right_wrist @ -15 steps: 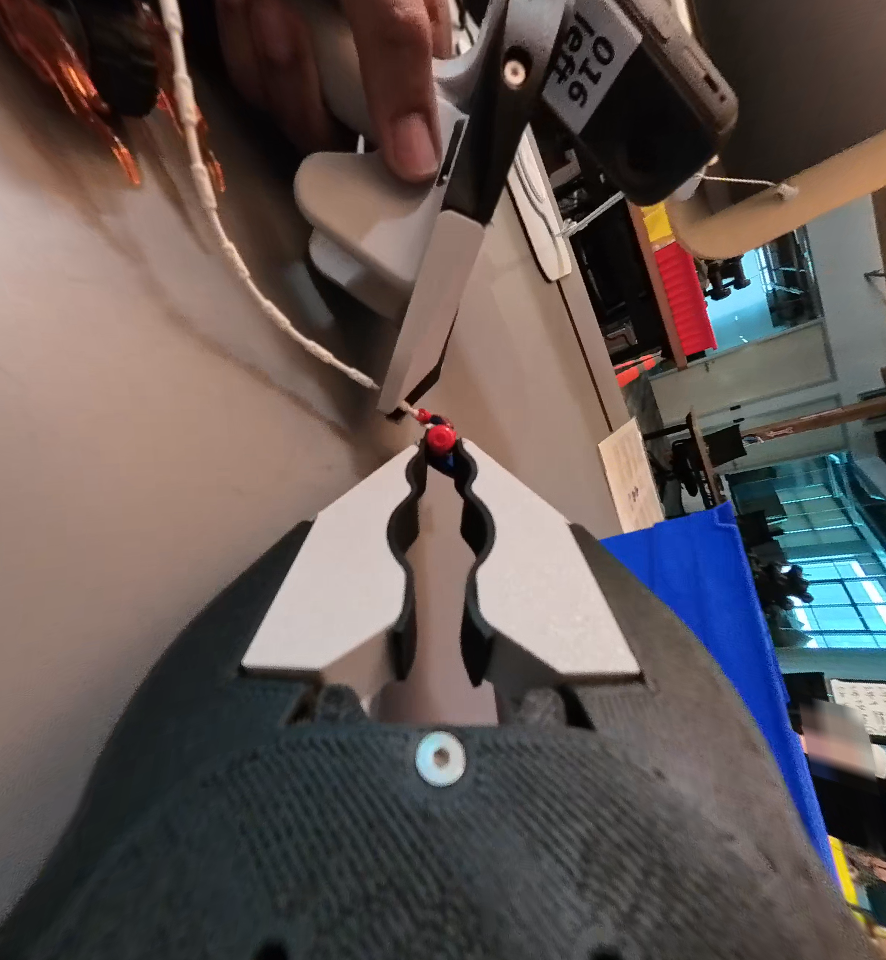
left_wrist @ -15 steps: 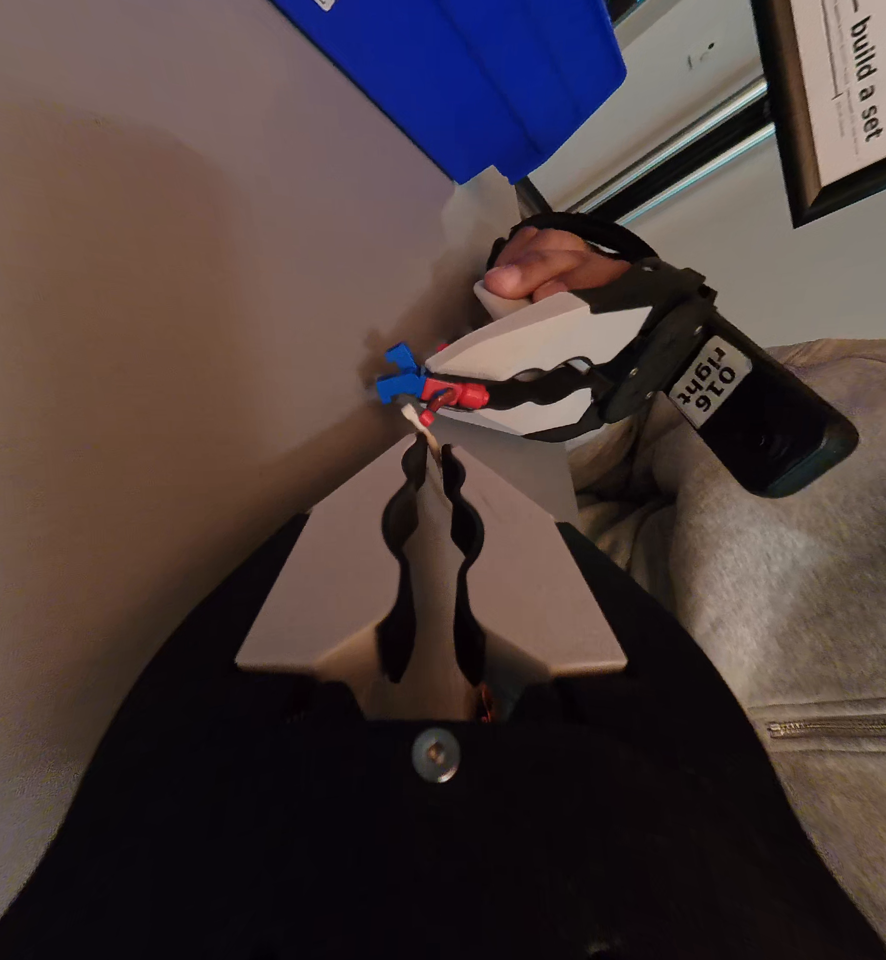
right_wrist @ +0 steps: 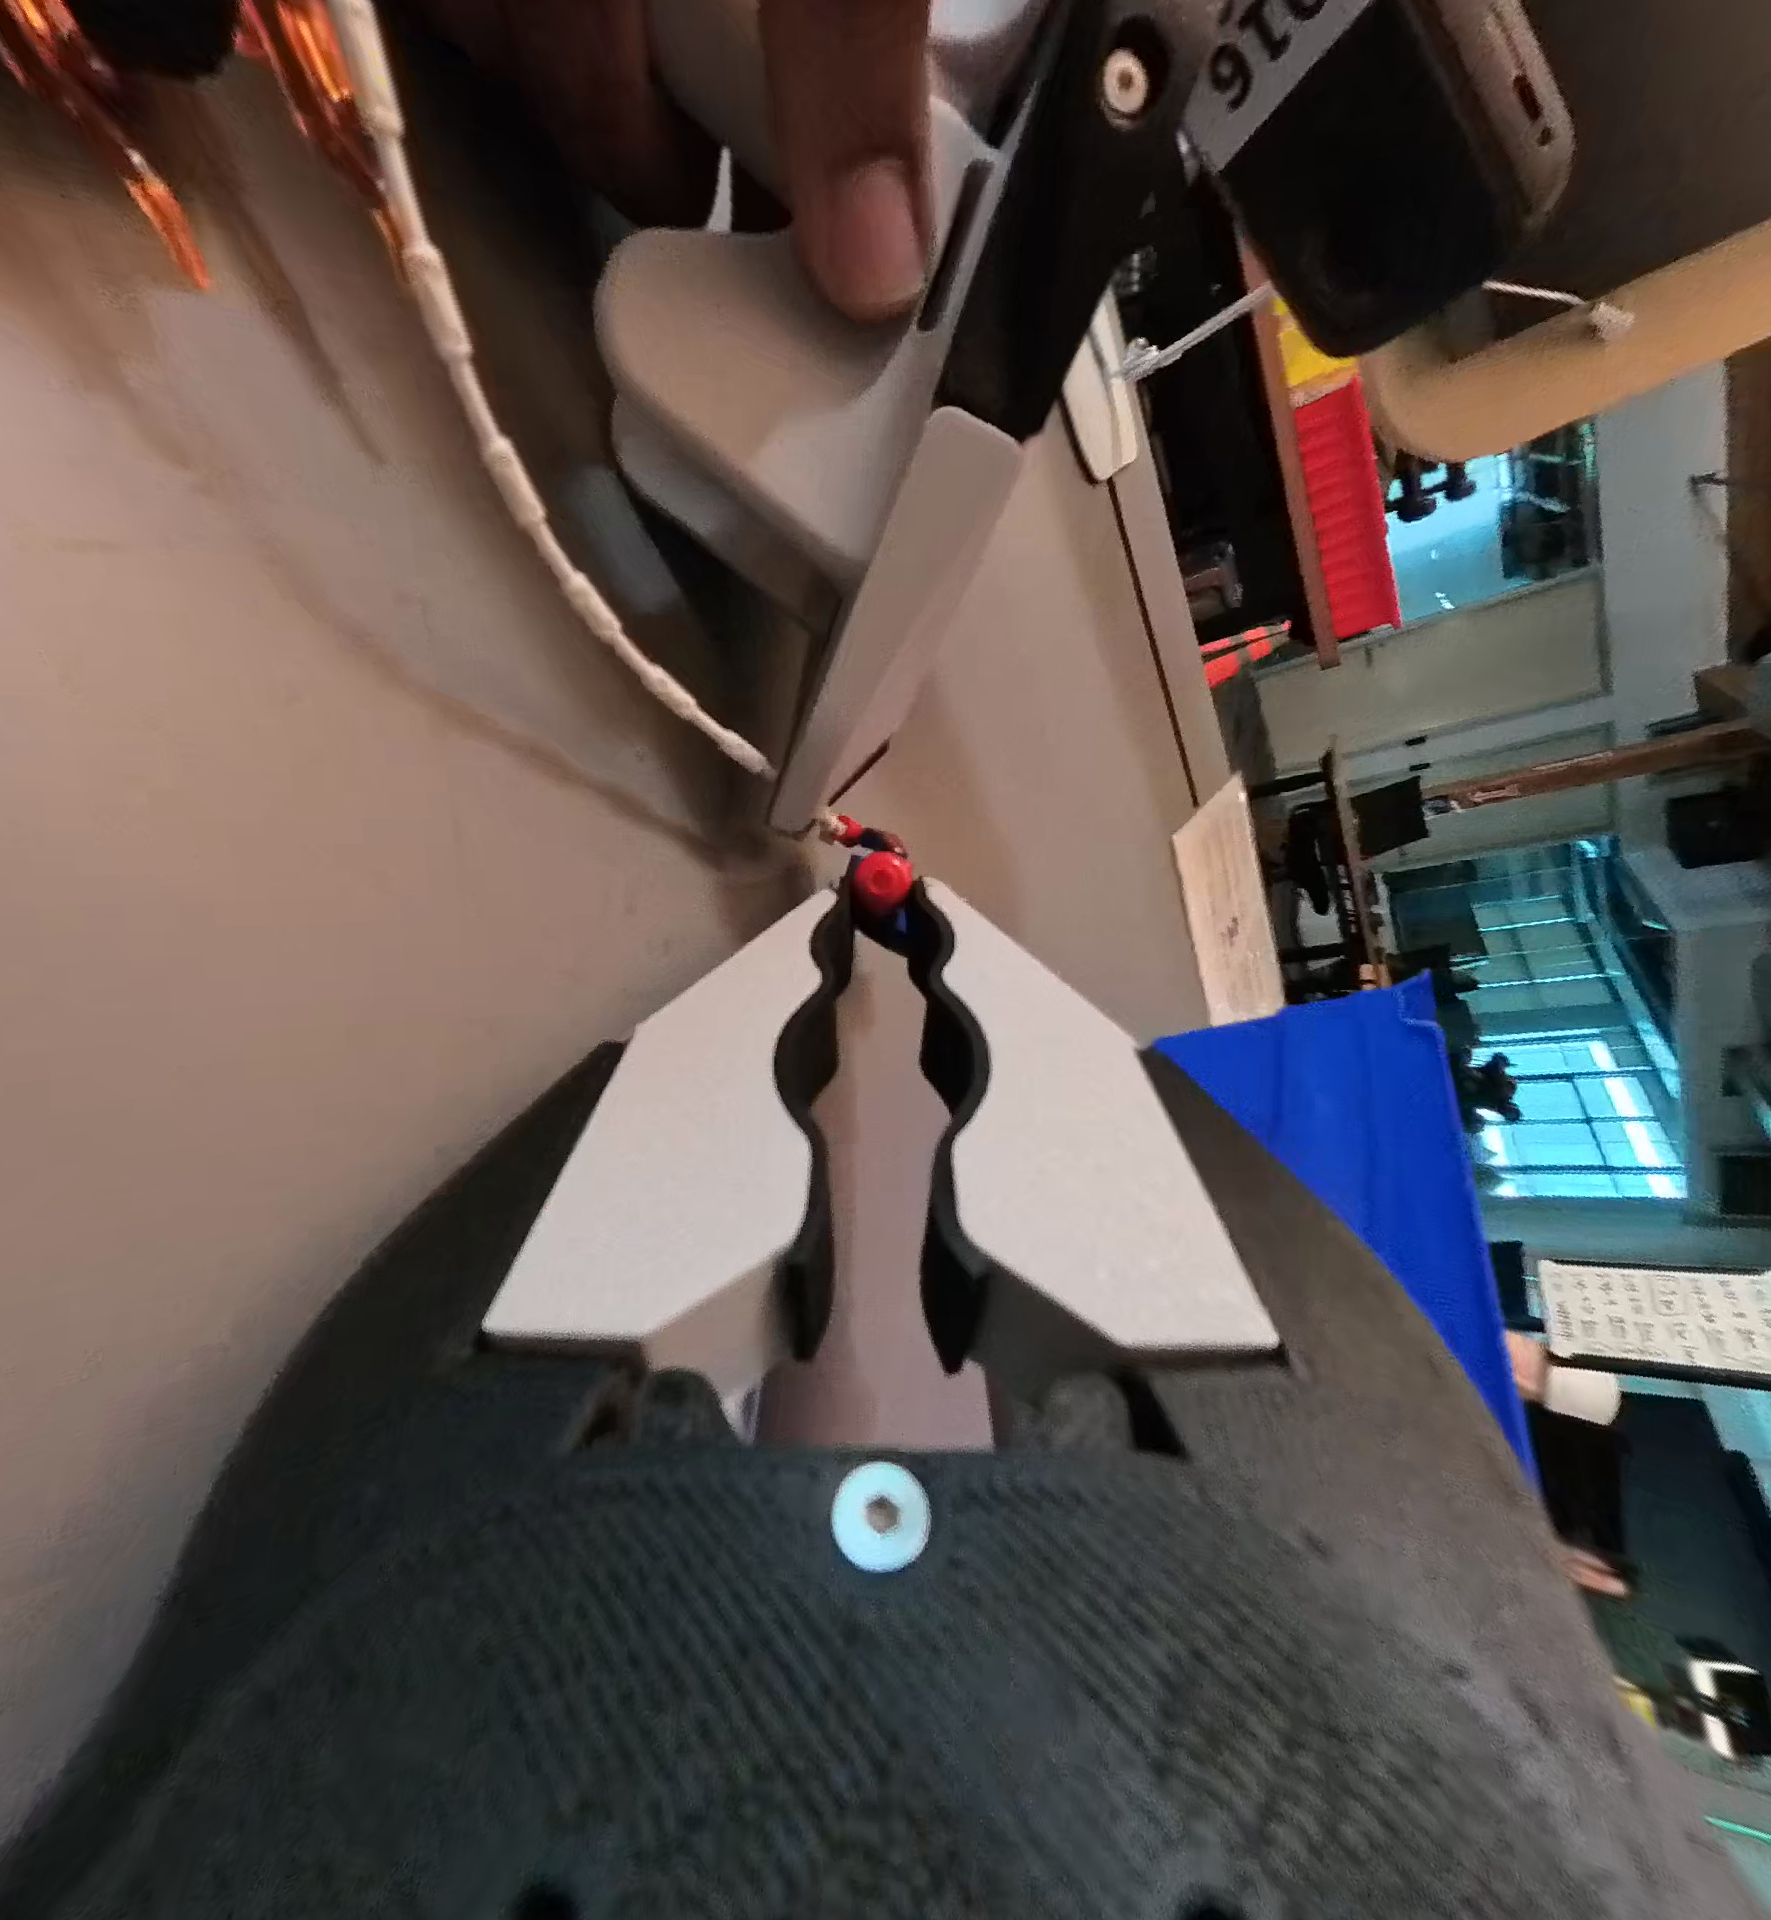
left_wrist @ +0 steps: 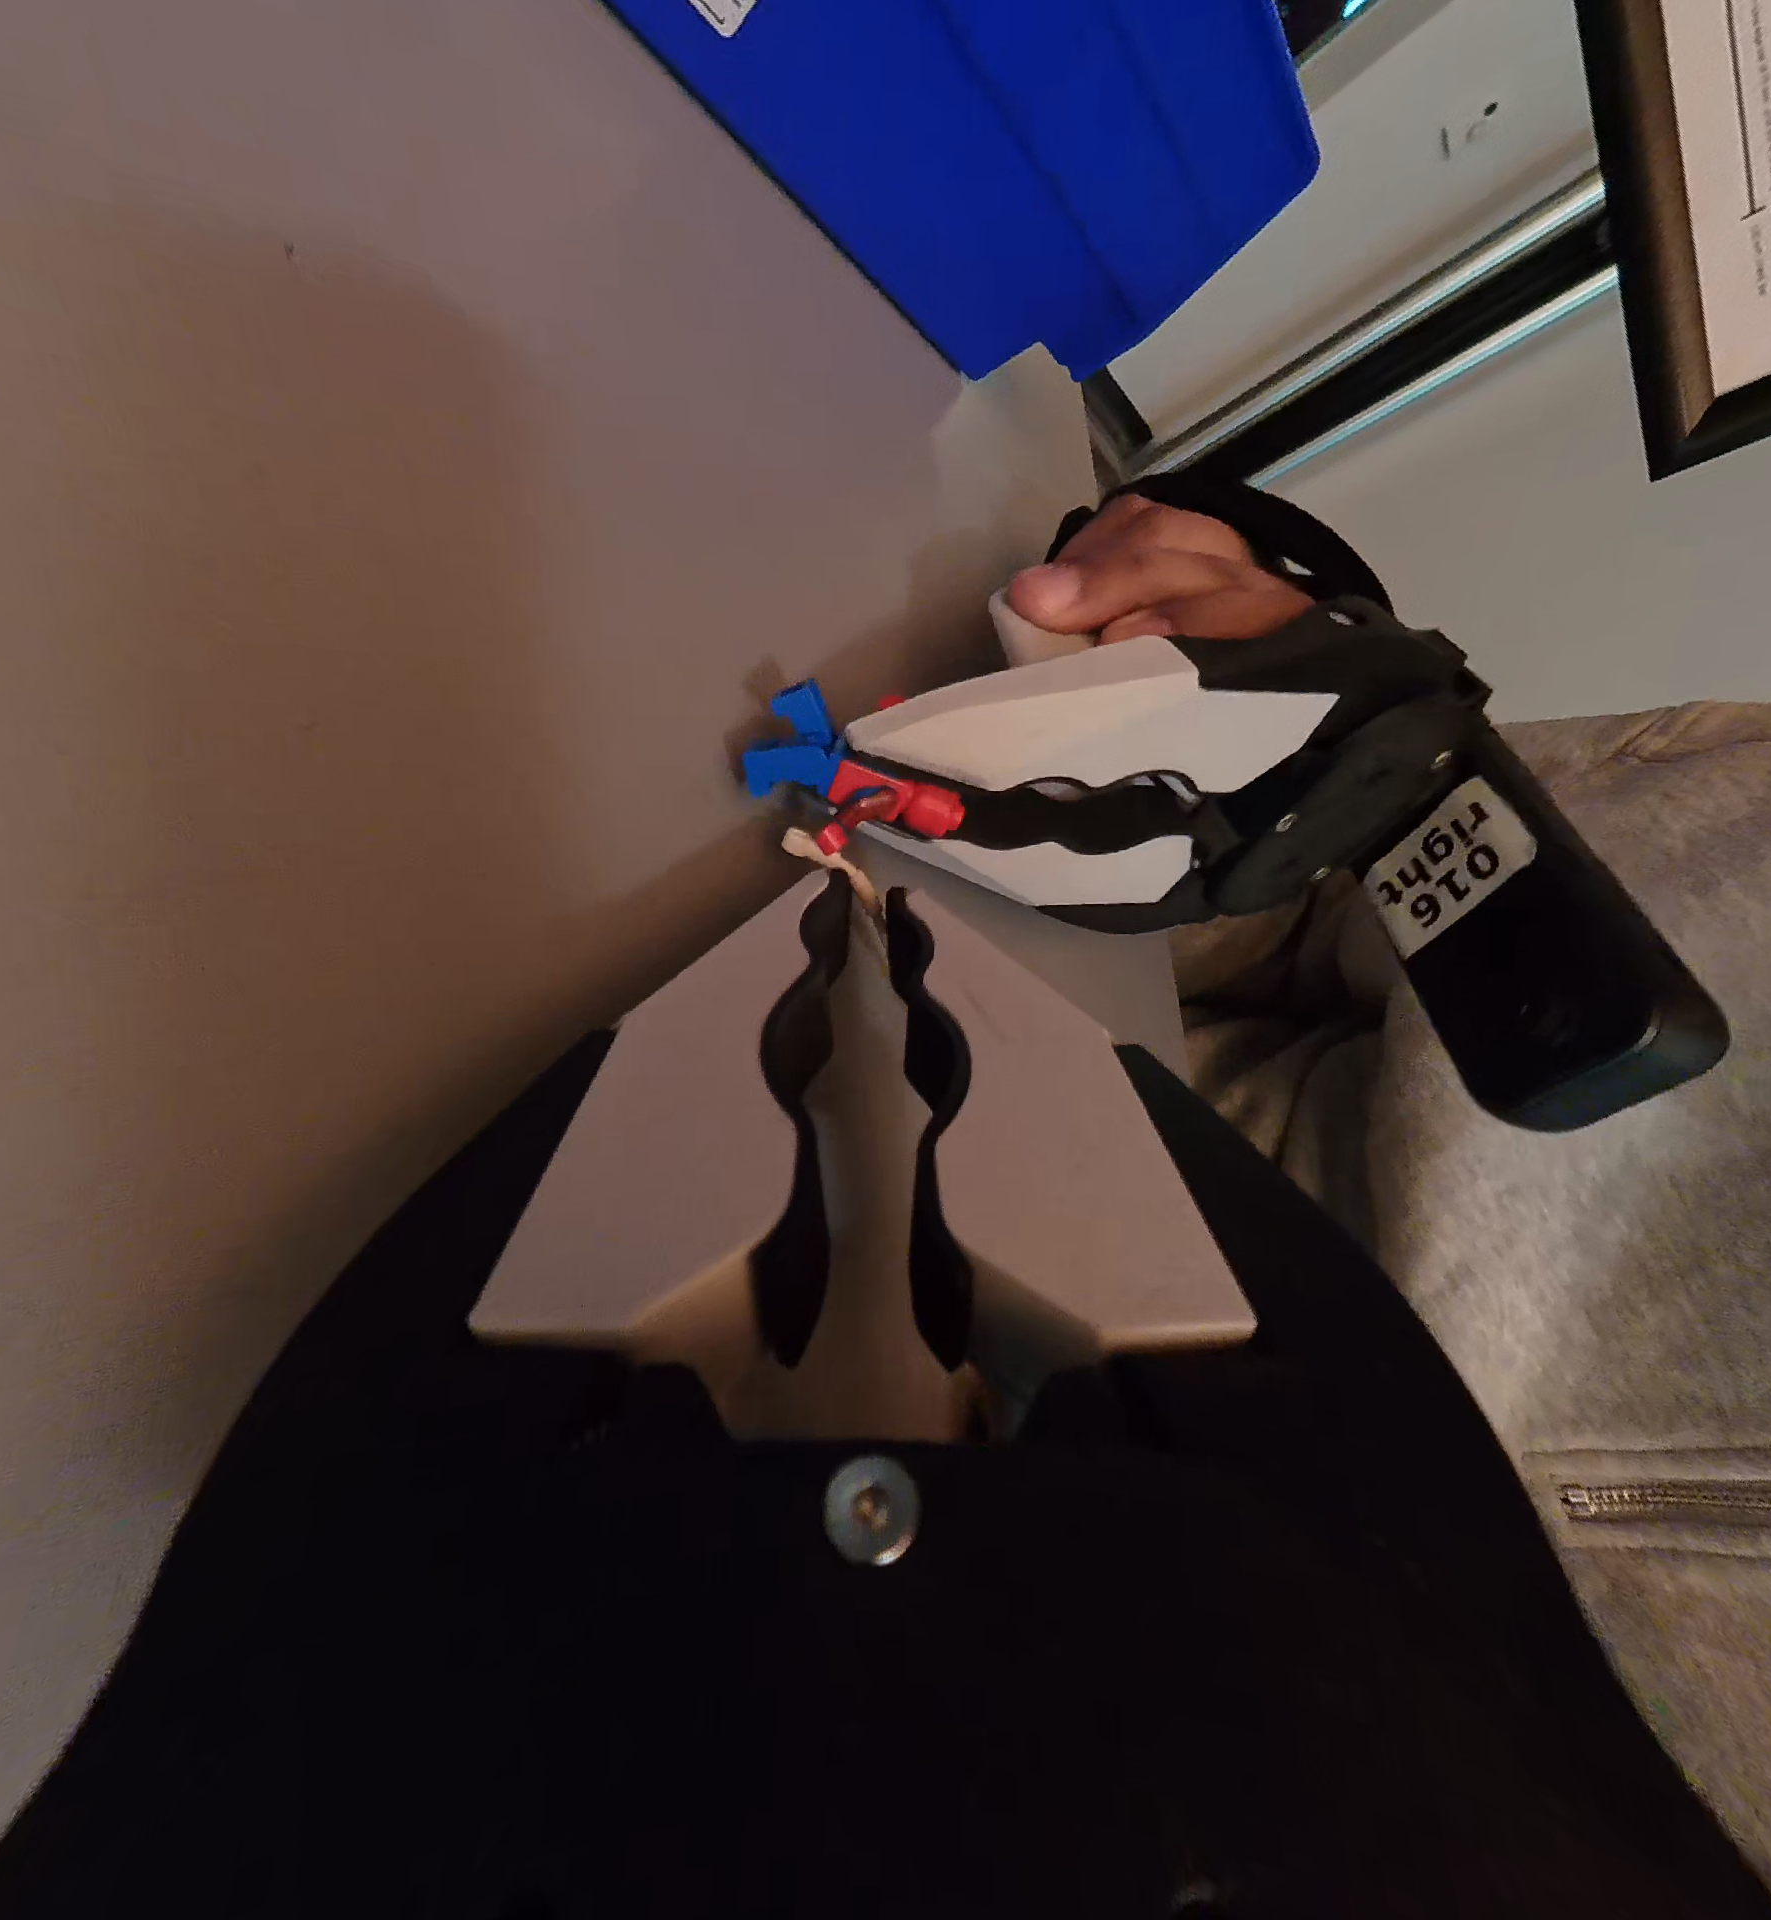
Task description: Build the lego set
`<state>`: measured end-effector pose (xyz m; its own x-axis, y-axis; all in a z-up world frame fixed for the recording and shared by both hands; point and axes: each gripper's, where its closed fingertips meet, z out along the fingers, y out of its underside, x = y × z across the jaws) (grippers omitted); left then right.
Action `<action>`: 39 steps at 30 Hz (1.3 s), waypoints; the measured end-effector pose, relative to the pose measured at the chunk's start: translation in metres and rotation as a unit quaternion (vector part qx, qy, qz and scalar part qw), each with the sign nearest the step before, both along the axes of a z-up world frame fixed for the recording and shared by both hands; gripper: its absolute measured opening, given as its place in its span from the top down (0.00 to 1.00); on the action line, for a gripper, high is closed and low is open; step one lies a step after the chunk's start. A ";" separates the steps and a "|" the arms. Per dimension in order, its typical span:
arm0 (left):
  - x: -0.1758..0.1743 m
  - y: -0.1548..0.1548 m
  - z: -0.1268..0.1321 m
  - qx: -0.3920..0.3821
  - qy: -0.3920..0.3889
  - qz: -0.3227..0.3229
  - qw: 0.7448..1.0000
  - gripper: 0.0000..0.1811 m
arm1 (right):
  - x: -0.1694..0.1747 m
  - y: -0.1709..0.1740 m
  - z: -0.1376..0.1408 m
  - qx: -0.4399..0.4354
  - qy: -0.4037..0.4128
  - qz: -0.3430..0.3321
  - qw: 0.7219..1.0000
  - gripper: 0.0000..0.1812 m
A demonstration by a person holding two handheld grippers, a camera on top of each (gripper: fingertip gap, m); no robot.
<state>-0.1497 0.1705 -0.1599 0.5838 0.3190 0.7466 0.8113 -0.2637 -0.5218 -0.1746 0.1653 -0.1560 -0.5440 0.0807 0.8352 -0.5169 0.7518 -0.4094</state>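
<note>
My right gripper point(right_wrist: 881, 906) is shut on a small red and blue minifigure point(right_wrist: 881, 881), whose red head shows between the tips. In the left wrist view the right gripper point(left_wrist: 845, 774) holds the minifigure point(left_wrist: 793, 743) sideways just above the tan table point(left_wrist: 341, 623), blue legs pointing out. My left gripper point(left_wrist: 860, 896) is shut on the end of a thin white string piece point(left_wrist: 808, 844). The figure's red hand touches that end. In the right wrist view the string point(right_wrist: 507, 468) runs from the left gripper point(right_wrist: 798, 821) up to orange translucent pieces point(right_wrist: 164, 208).
A blue bin point(left_wrist: 1016, 156) stands on the table behind the grippers and also shows in the right wrist view point(right_wrist: 1359, 1143). A framed sign point(left_wrist: 1743, 208) stands at the upper right. A person's grey jacket point(left_wrist: 1535, 1299) fills the right side. The grippers are tip to tip, or close to it.
Both gripper tips, the minifigure and the string end stay where they were. In the right wrist view the left gripper's handle has shifted slightly upward.
</note>
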 end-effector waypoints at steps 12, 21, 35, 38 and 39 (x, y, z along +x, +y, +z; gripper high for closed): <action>0.005 0.002 -0.003 -0.013 0.007 -0.017 1.000 0.99 | 0.005 0.002 -0.004 -0.021 -0.064 0.044 0.997 0.96; 0.006 0.003 -0.004 -0.019 0.012 -0.024 0.999 1.00 | 0.008 0.003 -0.006 -0.011 -0.084 0.054 0.995 0.96; 0.009 0.004 -0.006 -0.047 0.051 -0.043 0.997 1.00 | 0.010 0.002 -0.010 0.018 -0.116 0.068 0.991 0.96; 0.009 0.004 -0.007 -0.052 0.058 -0.046 0.996 1.00 | 0.009 0.002 -0.010 0.031 -0.115 0.072 0.990 0.96; 0.009 0.004 -0.007 -0.055 0.062 -0.047 0.995 1.00 | 0.009 0.002 -0.011 0.032 -0.114 0.074 0.990 0.96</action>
<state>-0.1402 0.1742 -0.1669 0.6998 0.3341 0.6314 0.7121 -0.3961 -0.5797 -0.1653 0.1672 -0.1666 -0.7206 -0.0624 0.6906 -0.5229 0.7029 -0.4821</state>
